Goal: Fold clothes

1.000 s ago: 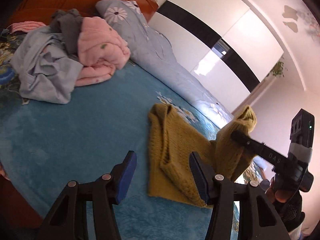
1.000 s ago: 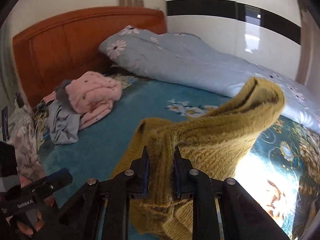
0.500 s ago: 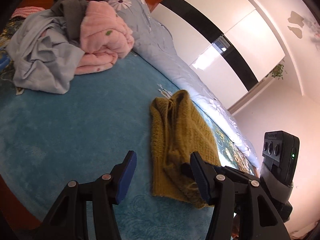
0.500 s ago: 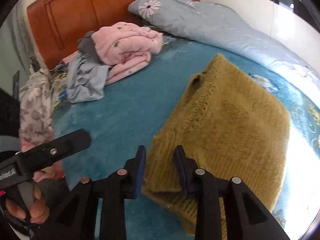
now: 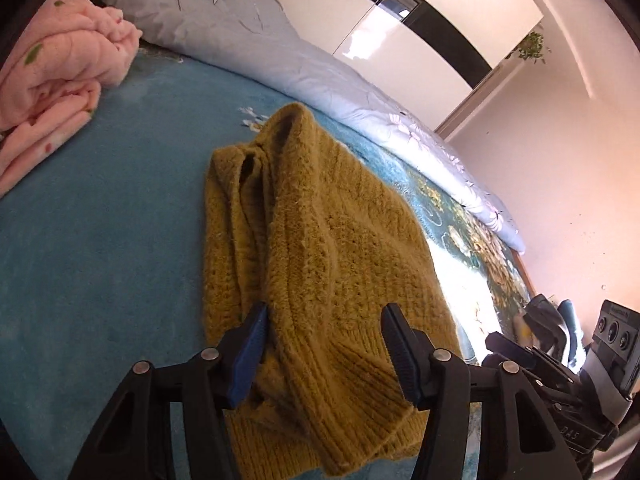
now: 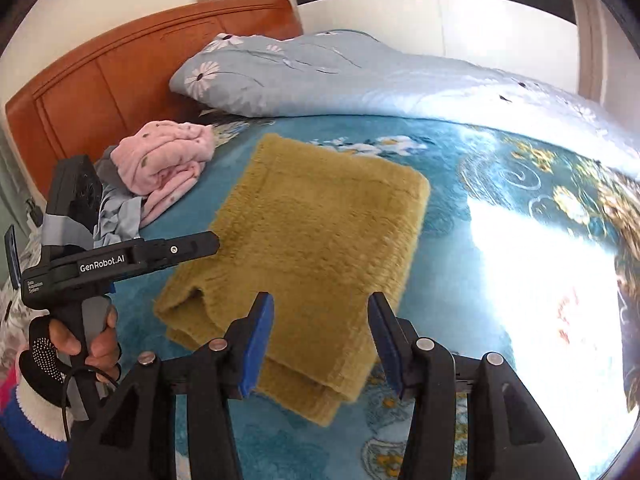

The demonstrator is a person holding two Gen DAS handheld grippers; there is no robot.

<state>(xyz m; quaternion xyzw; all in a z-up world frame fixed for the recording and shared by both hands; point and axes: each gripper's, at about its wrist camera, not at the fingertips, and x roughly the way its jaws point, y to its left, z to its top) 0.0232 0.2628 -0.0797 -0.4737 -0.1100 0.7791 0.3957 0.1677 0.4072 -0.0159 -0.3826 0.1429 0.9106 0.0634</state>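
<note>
Right wrist view: we see the folded mustard sweater (image 6: 320,248) lying flat on the teal bed cover (image 6: 460,264), and our right gripper (image 6: 320,336) hangs over its near edge, jaws released. Our left gripper (image 5: 324,344), jaws also spread, straddles the sweater's near left hem. Far left sits a pink garment (image 6: 168,164).

Two wrist fisheyes, low and close over the bed (image 5: 100,240), both on the sweater (image 6: 320,232).
</note>
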